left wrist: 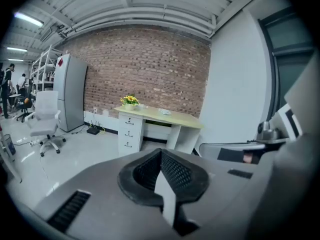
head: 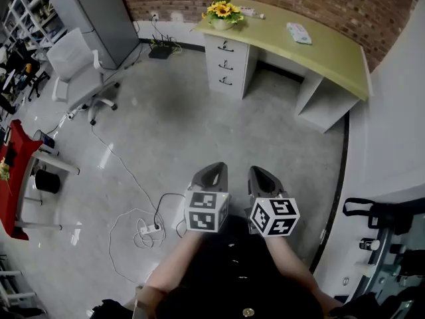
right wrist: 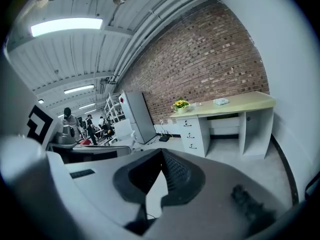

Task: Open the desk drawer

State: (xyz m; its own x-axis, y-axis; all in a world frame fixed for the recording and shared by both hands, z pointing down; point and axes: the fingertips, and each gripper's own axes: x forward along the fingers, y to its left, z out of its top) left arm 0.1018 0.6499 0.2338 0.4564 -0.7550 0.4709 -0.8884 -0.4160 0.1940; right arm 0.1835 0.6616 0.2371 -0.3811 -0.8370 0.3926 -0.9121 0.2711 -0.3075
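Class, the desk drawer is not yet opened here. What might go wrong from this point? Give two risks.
The white cable and power strip lie on the floor close by, so there is a possible trip on the walk to the desk. The left claw and right claw are both shut. Unless one opens, it may just bump the small drawer handles.

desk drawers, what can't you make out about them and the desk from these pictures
Drawers: far off and small in all three views; handle shape and any lock unreadable.
Pale item on the desk top: too small to identify in every view.
Open compartment: head view, its inside mostly hidden under the desk top.
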